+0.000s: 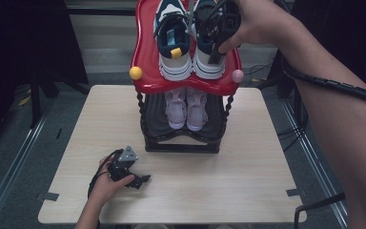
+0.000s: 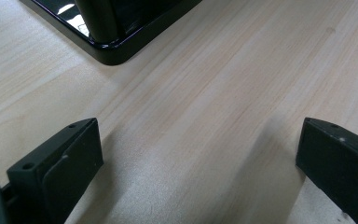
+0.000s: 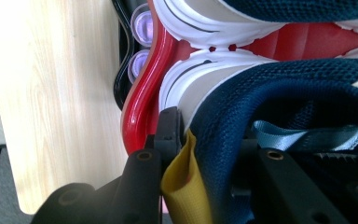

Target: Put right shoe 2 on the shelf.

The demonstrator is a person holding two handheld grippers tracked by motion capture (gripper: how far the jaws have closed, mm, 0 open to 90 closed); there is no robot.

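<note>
On the red top shelf point(image 1: 148, 57) of a small two-tier shoe rack standing at the far middle of a pale wooden desk point(image 1: 248, 162), a pair of navy-and-white sneakers sits side by side. The right tool point(image 1: 218, 45), held in a hand reaching in from the upper right of the high view, is clamped on the heel collar of the right-hand sneaker point(image 1: 205, 64): in the right gripper view one jaw lies outside the heel against the white sole wall and the other sits inside the navy mesh opening, with a yellow pull tab point(image 3: 186, 186) just beside the outer jaw. That sneaker's long axis runs from the near edge of the shelf toward the far edge, heel toward the person, toe pointing away, sole down on the shelf. Its mate, the left-hand sneaker point(image 1: 174, 45), lies parallel and touching it, pointing the same way. No brand name or lettering can be read on either shoe.

Below, on the black lower tier point(image 1: 181, 140), a pair of pale pink shoes point(image 1: 187, 109) also points away. The left tool point(image 1: 138, 180) rests on the desk near the front left, well apart from the rack, its jaws spread wide with nothing but bare wood between them.
</note>
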